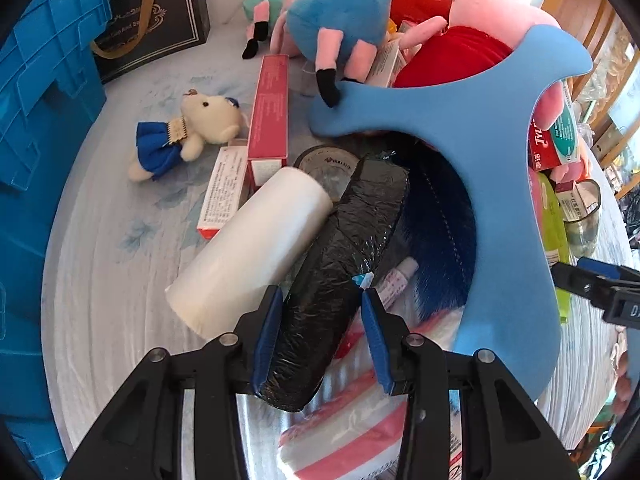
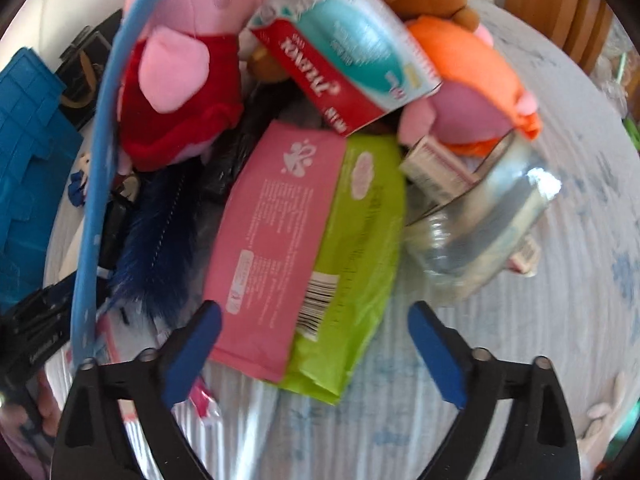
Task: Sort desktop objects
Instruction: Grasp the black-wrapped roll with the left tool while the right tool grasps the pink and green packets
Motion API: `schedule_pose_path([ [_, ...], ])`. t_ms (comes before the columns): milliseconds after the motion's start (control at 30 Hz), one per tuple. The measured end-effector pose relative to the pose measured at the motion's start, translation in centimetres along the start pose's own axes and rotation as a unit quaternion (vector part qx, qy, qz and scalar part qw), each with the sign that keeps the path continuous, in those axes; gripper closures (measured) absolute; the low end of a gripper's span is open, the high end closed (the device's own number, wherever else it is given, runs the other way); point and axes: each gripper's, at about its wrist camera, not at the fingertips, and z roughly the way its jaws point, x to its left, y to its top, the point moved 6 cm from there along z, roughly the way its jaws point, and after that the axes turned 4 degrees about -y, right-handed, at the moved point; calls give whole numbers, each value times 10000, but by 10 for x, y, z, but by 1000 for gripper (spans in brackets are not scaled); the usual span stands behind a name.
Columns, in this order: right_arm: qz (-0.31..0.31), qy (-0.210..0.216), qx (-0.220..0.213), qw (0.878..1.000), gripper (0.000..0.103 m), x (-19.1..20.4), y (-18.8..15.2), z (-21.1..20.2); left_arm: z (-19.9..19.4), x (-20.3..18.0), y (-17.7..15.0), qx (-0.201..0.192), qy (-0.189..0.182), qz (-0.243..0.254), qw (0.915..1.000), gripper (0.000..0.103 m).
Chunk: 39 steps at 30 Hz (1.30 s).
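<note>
My left gripper [image 1: 321,291] points down at a black film-wrapped roll [image 1: 360,216], and its blue pads press on the roll's near end from both sides. A white roll [image 1: 256,240] lies against the black one on the left. A dark blue bristly brush [image 1: 436,240] and a large flat blue cut-out piece [image 1: 500,128] lie to its right. My right gripper [image 2: 314,312] hangs wide open over the near ends of a pink pack [image 2: 276,240] and a green pack [image 2: 356,240], touching neither.
A blue crate [image 1: 40,120] stands at the left and a black gift bag [image 1: 156,20] behind it. Plush pigs [image 2: 180,80], a small bear [image 1: 188,132], a long red box [image 1: 268,112], a red-teal box [image 2: 344,56] and a glass jar [image 2: 480,232] crowd the pale cloth.
</note>
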Motion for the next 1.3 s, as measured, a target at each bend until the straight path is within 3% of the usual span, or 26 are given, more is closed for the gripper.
schedule_pose_path([
  [167, -36, -313, 96, 9995, 0, 20, 4, 19, 4, -7, 7, -48, -109, 73, 9999, 63],
  [367, -154, -1004, 89, 9948, 0, 31, 11, 39, 13, -17, 16, -4, -243, 237, 9994, 62],
  [600, -202, -950, 110, 9952, 1, 26, 14, 44, 17, -16, 16, 108, -421, 132, 9990, 61],
  [867, -348, -717, 177, 9967, 38, 18, -14, 18, -5, -6, -10, 216, -412, -115, 9988, 64],
  [1033, -305, -460, 98, 9984, 52, 16, -29, 0, -37, -10, -13, -136, -289, -63, 9995, 70],
  [1100, -375, -402, 46, 9985, 56, 18, -36, -8, -50, -10, -14, -251, -227, -34, 9994, 76],
  [1167, -511, -485, 169, 9974, 56, 19, -45, -10, -54, -8, -16, -213, -175, 43, 9996, 88],
  [1200, -612, -574, 253, 9962, 55, 19, -51, -9, -54, -4, -20, -120, -171, 103, 9997, 88],
  [1267, -618, -681, 372, 9951, 35, 14, -61, -8, -51, -1, -25, 0, -152, 189, 9997, 88],
  [1300, -557, -671, 426, 9953, 29, 11, -64, -7, -52, 4, -29, 14, -103, 203, 9997, 88],
])
